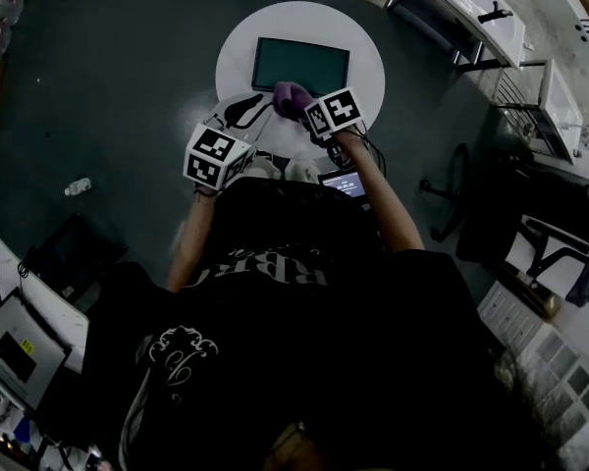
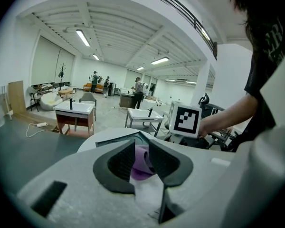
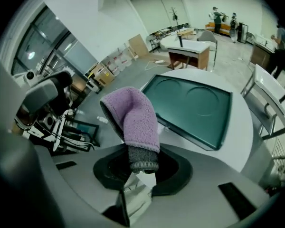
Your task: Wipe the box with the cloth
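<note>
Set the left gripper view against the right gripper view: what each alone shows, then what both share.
Left gripper view only: a black-and-white marker cube and the person's forearm. Right gripper view only: the right gripper shut on the purple fleece cloth, and the dark green flat box's top face. Both: that cloth, the round white table.

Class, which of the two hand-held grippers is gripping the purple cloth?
The right hand-held gripper: the cloth stands up from its shut jaws. The left hand-held gripper has its jaws apart.
</note>
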The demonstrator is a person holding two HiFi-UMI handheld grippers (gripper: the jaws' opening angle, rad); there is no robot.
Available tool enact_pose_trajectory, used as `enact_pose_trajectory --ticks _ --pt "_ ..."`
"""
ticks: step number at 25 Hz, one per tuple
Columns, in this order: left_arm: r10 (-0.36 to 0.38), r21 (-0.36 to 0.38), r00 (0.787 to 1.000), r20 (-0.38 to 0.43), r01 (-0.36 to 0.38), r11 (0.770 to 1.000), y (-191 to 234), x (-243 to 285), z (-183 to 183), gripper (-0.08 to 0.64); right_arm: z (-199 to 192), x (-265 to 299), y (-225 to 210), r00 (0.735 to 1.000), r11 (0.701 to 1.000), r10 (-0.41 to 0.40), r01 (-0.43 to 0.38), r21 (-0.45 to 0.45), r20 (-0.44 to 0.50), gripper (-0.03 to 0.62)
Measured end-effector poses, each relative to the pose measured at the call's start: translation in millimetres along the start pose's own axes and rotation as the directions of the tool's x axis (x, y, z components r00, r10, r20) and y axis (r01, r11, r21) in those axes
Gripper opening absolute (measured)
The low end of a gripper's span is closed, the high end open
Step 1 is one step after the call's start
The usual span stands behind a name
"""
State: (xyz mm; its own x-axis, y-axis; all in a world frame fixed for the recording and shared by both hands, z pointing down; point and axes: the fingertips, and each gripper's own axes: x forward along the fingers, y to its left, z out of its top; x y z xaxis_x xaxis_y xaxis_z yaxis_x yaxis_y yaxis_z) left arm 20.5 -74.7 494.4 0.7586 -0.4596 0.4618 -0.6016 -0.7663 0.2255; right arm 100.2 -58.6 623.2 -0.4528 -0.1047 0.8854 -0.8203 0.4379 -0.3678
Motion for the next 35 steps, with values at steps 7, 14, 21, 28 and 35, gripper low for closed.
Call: enact_pose_trajectory --ticks 7,14,21,28,35 --pt "0.074 -0.035 0.997 0.006 -0.073 0.997 16.3 -22.8 -10.9 0.089 5.6 59.9 46.4 0.991 0.982 -0.005 -0.021 -0.188 -0.135 0.077" --pt "0.138 -0.083 0.99 0.007 -0.137 0.987 32.1 -49.8 -23.3 0.089 20.4 96.3 44.9 0.983 0.977 -0.083 0.047 -0.21 -0.166 0.077" --pt "0.138 -0.098 0.99 0.001 -0.137 0.986 43.1 -57.9 -30.0 0.089 3.5 98.7 9.8 0.962 0.974 -0.155 0.111 -0.198 -0.226 0.077" --pt "0.053 -0.051 0.999 -0.011 -0.053 0.997 34.3 -32.7 -19.8 0.089 -21.4 68.7 -31.3 0.955 0.984 -0.148 0.117 -0.133 -0.257 0.077" --pt "-0.045 0.008 0.999 -0.027 0.046 0.999 14.8 2.3 -2.7 0.089 -52.6 38.3 -69.0 0.949 0.983 -0.173 0.152 -0.099 -0.265 0.077"
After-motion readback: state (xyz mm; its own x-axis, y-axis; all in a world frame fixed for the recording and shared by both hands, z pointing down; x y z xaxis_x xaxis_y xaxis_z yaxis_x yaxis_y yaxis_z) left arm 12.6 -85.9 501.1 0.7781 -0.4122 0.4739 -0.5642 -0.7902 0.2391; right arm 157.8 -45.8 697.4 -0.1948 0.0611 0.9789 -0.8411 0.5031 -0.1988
